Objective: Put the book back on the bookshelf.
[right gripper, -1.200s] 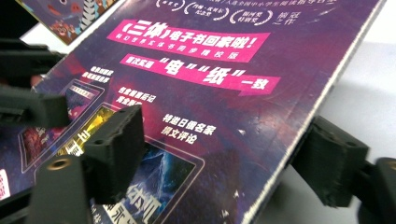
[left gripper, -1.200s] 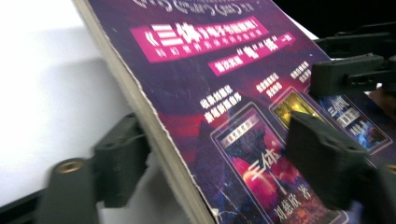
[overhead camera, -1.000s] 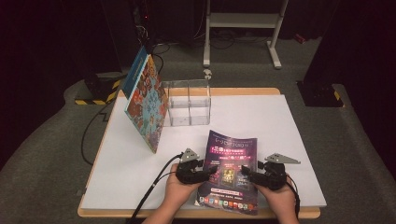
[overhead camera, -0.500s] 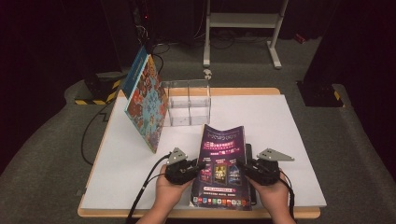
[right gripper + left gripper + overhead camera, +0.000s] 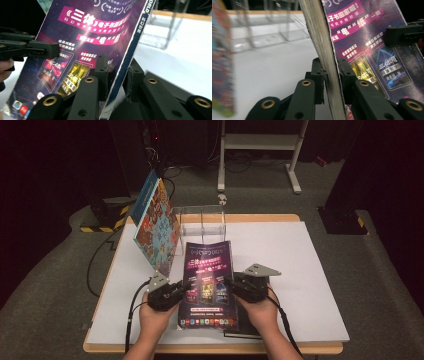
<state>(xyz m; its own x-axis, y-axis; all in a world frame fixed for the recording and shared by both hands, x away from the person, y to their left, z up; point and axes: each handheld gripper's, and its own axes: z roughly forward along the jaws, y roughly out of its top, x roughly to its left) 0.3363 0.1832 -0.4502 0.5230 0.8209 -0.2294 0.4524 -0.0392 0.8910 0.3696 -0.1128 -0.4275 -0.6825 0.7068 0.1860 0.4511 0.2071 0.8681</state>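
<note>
A purple magazine [image 5: 209,285] with several pictured book covers is held off the white table [image 5: 300,270], its far edge higher and pointing at the clear stand. My left gripper [image 5: 184,291] is shut on its left edge, my right gripper [image 5: 232,287] on its right, spine edge. Both sets of jaws have just been closing with the magazine between them. In the left gripper view the page edges [image 5: 324,37] run up between the pads of the left gripper [image 5: 332,75]. In the right gripper view the right gripper [image 5: 117,70] clamps the spine [image 5: 136,37].
A clear acrylic stand [image 5: 202,222] with dividers sits at the table's far middle. A colourful book [image 5: 157,227] leans upright against its left side. A dark flat thing [image 5: 245,332] lies on the table under the magazine's near right corner.
Both hands have moved away from the near edge and up, carrying the magazine toward the clear stand. The magazine has lifted off the table and its far edge has tipped up.
</note>
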